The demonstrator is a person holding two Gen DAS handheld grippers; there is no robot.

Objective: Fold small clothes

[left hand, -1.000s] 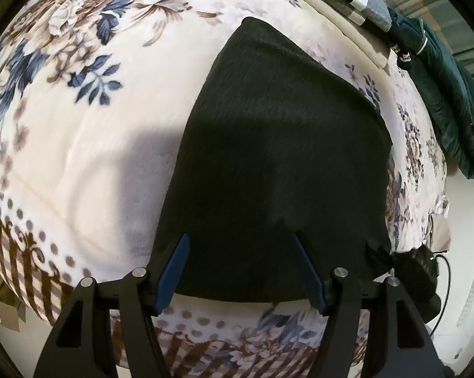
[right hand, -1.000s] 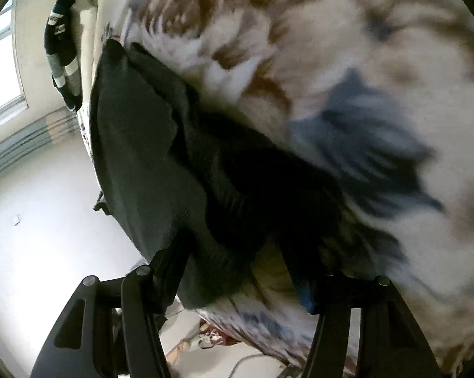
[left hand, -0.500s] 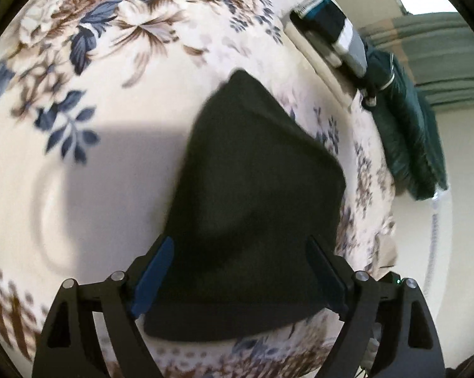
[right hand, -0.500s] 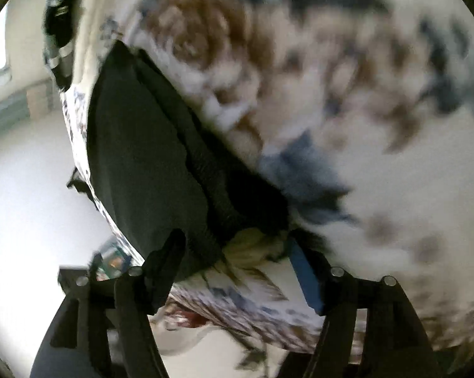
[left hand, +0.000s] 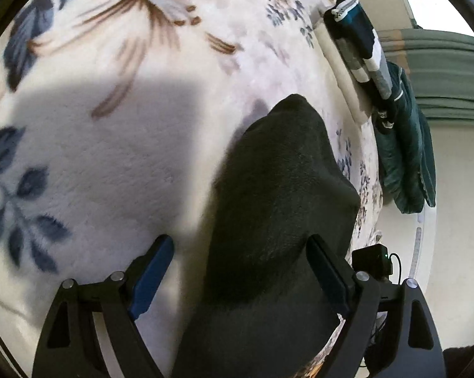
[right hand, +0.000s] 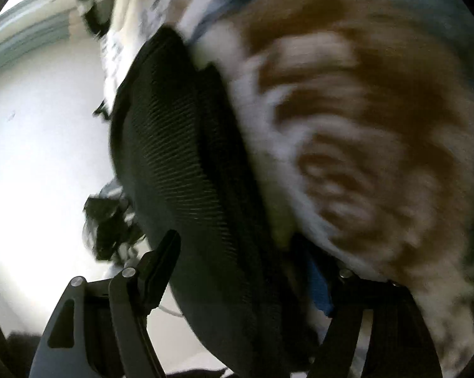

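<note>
- Cloth comes first: the dark garment (left hand: 281,208) lies on the flowered bed blanket (left hand: 111,157), and in the left wrist view it fills the lower middle of the frame and runs up to a rounded tip near the upper middle.
- Its long way goes from the bottom of that frame up and a bit right, so it points away from the left gripper (left hand: 240,267), almost in line with the way the gripper looks.
- The left jaws stand wide, and nothing is pinched; the cloth sits between them, closer to the right finger than to the left one, which is over bare blanket.
- In the right wrist view the picture is blurry, but the same garment (right hand: 180,163) shows as a dark band from the upper middle down to the bottom middle, with the blanket (right hand: 363,126) on the right side.
- The right gripper (right hand: 246,261) has its jaws opening now; the cloth's edge lies between them, and I do not see the pads pressing on it.
- Both grippers sit at the near end of the garment, so I think either one could take that end and carry it toward the far tip to fold it.
- A pile of other clothes (left hand: 359,44) lies at the upper right of the left view, well apart.
</note>
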